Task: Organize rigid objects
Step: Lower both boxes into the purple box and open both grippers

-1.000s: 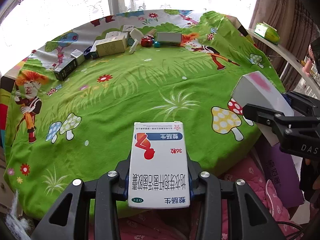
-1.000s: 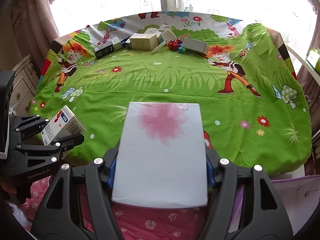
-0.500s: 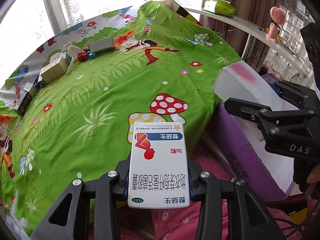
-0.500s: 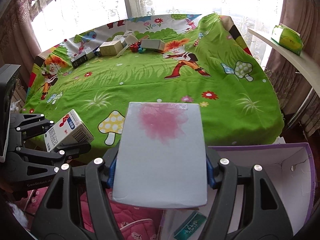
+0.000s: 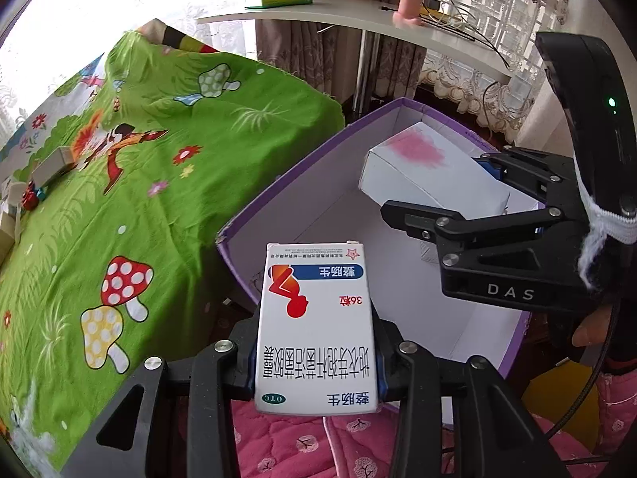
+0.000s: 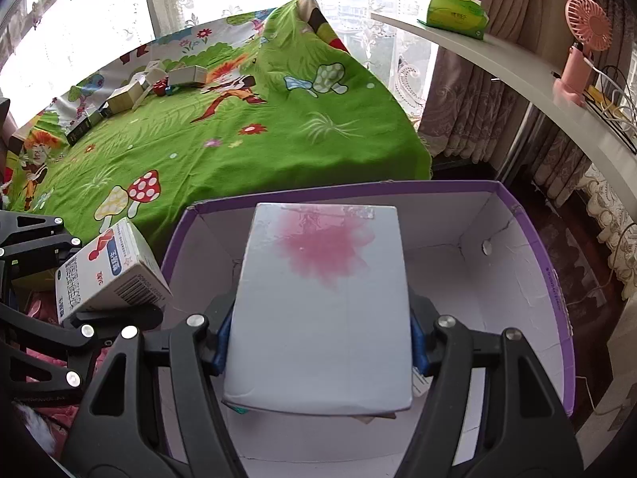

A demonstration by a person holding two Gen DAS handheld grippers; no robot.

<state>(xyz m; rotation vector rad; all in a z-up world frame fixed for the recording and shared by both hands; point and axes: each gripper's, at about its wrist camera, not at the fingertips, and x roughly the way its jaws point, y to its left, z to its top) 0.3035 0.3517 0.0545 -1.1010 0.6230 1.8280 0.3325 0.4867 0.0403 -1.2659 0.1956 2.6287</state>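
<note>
left gripper (image 5: 316, 362) clamped on medicine box (image 5: 316, 326), hanging at near edge of purple bin (image 5: 278, 183) | right gripper (image 6: 318, 342) clamped on white box (image 6: 322, 302), above bin interior | advice: lower both well inside before releasing, avoid rim | remaining boxes (image 6: 131, 97) far across bedspread (image 6: 239, 151)

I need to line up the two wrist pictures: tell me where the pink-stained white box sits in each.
Left wrist: pink-stained white box at right of centre, clamped in the right gripper.
Right wrist: it fills the lower centre.
Shared landmark: the purple carton beneath it.
</note>
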